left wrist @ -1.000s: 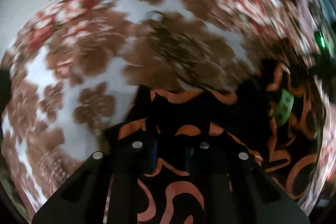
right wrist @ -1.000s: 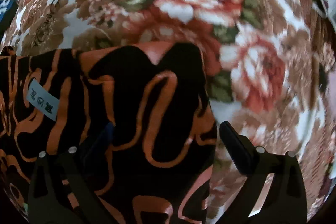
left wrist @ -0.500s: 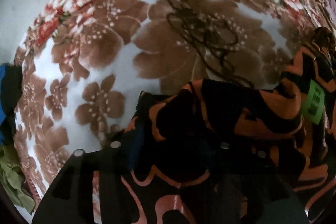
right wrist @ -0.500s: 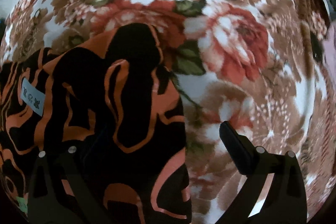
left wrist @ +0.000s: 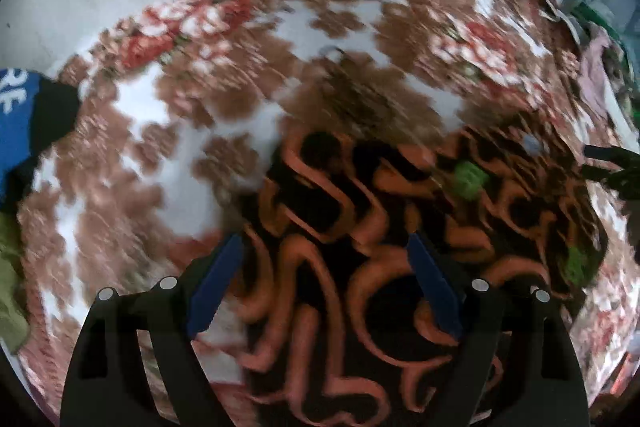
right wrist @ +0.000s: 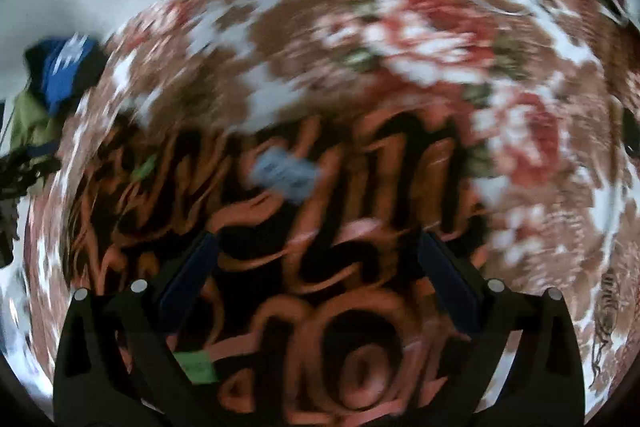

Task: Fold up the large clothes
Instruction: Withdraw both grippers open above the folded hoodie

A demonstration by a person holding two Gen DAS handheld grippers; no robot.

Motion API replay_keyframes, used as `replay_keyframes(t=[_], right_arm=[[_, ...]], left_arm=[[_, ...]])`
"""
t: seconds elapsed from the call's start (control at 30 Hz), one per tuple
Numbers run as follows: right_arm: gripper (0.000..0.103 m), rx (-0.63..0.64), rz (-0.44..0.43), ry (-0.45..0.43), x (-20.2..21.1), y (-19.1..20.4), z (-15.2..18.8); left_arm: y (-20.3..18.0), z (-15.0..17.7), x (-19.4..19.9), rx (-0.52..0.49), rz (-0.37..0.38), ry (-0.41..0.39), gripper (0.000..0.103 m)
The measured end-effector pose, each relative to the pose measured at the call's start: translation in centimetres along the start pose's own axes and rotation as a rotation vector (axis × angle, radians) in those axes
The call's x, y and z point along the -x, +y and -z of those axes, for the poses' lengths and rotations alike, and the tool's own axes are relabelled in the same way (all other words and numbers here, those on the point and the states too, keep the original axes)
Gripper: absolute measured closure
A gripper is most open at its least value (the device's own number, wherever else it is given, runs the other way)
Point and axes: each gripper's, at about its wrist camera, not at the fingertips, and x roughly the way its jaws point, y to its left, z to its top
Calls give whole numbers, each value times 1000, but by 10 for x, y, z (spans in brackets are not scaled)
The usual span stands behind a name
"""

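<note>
Left gripper [left wrist: 326, 247] opening, right gripper [right wrist: 318, 247] spread, above patterned garment [left wrist: 380, 267]

A black garment [left wrist: 360, 267] with orange squiggles lies on a white blanket [left wrist: 168, 155] patterned with brown and red flowers, with blue fabric [left wrist: 16, 123] at the frame's left edge.
</note>
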Motion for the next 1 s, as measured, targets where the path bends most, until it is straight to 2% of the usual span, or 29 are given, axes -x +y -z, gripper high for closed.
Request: replay_keyframes(t=[0.03, 0.07, 0.17, 0.2, 0.27, 0.33, 0.47, 0.53, 0.63, 0.73, 0.8, 0.87, 0.93, 1.0], right_arm=[[5, 29, 7, 9, -5, 10, 8], [5, 53, 16, 22, -12, 20, 13], [5, 66, 34, 84, -45, 27, 28], [5, 61, 32, 105, -52, 23, 34], [5, 106, 38, 94, -56, 18, 41], [5, 204, 101, 72, -60, 15, 48], [5, 136, 91, 58, -64, -18, 56], [5, 132, 71, 53, -65, -24, 59], [5, 151, 97, 39, -61, -19, 60], [5, 110, 117, 12, -43, -13, 57], [5, 105, 90, -35, -19, 2, 62], [5, 127, 70, -63, -3, 23, 67], [5, 122, 38, -88, 12, 47, 74], [5, 94, -1, -93, 17, 69, 76]], left_arm=[[-8, 10, -5, -8, 1, 7, 11], [-19, 21, -17, -33, -41, 22, 5], [-30, 44, -49, -83, -151, 85, 5], [-29, 49, -55, -80, -156, 77, 4], [-21, 59, -69, -74, -168, 77, 4], [-13, 66, -75, -63, -160, 57, 4], [-3, 79, -78, -53, -177, 26, 4], [2, 83, -74, -7, -172, 28, 4], [3, 84, -58, 36, -196, 29, 4], [1, 85, -34, 5, -251, 20, 4], [-3, 90, -15, -30, -287, 7, 4], [-5, 97, 4, -12, -316, 0, 5], [-9, 105, 21, -5, -297, -10, 5], [-13, 111, 30, -30, -310, -15, 5]])
